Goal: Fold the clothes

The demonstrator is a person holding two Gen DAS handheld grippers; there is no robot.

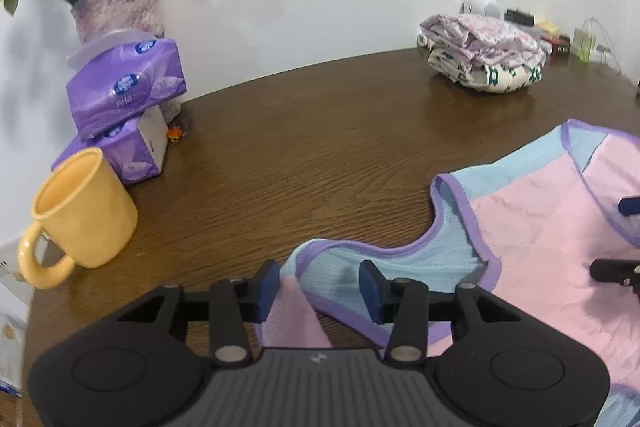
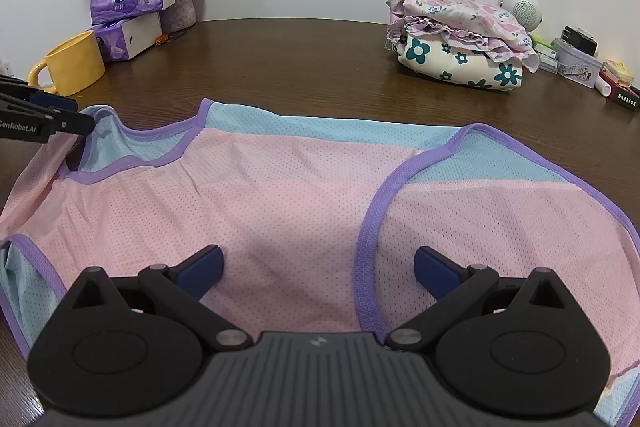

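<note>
A pink and light-blue mesh vest with purple trim [image 2: 280, 187] lies spread on the brown wooden table [image 2: 300, 67]. It also shows in the left wrist view [image 1: 540, 227]. My left gripper [image 1: 320, 285] is open, its blue pads on either side of the vest's blue shoulder strap [image 1: 336, 271]. In the right wrist view the left gripper [image 2: 60, 119] sits at the vest's left strap. My right gripper [image 2: 318, 269] is wide open over the pink front panel, beside a purple armhole edge [image 2: 364, 247]. Its tips show in the left wrist view [image 1: 624, 239].
A pile of folded floral clothes [image 2: 460, 43] sits at the back right, with small boxes and a white speaker [image 2: 520, 7] behind. At the back left stand a yellow mug [image 1: 80, 211], two purple tissue packs [image 1: 124, 91] and a flower vase [image 1: 116, 7].
</note>
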